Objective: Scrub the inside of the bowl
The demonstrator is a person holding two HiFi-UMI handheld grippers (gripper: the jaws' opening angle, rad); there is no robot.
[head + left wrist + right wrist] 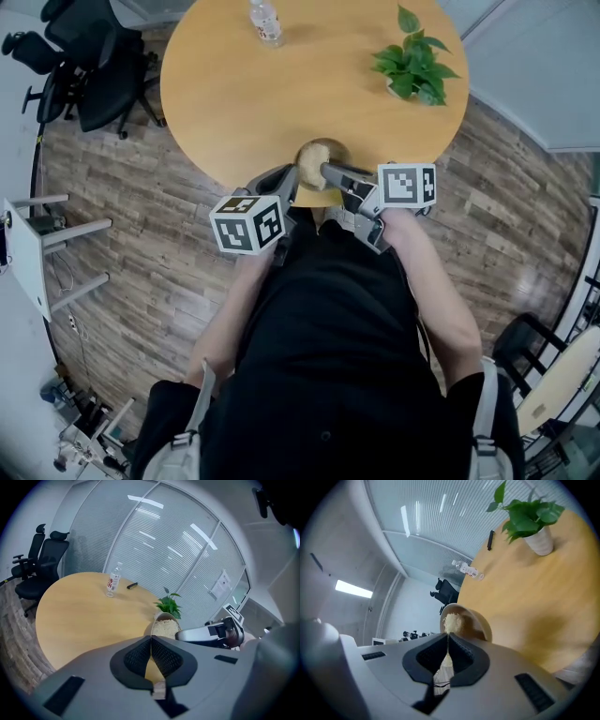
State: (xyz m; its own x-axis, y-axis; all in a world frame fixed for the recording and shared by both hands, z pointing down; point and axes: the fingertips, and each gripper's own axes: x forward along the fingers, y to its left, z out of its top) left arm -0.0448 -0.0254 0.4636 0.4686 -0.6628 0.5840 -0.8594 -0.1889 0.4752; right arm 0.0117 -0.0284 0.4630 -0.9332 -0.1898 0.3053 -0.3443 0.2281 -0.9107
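A tan wooden bowl [317,153] sits tilted at the near edge of the round wooden table [234,94]. My left gripper [292,184] is shut on the bowl's rim [161,617], which runs as a thin tan edge between its pads [140,656]. Shut on a pale fibrous scrubber [452,620], my right gripper [327,172] reaches in from the right. The scrubber [165,628] lies against the bowl's inside wall [482,623]. In the left gripper view the right gripper's grey finger [199,634] points into the bowl.
A water bottle [266,21] stands at the table's far side, a black pen [132,586] beside it. A potted plant [412,66] stands at the far right. Black office chairs [89,66] are left of the table, a white desk [28,253] further left.
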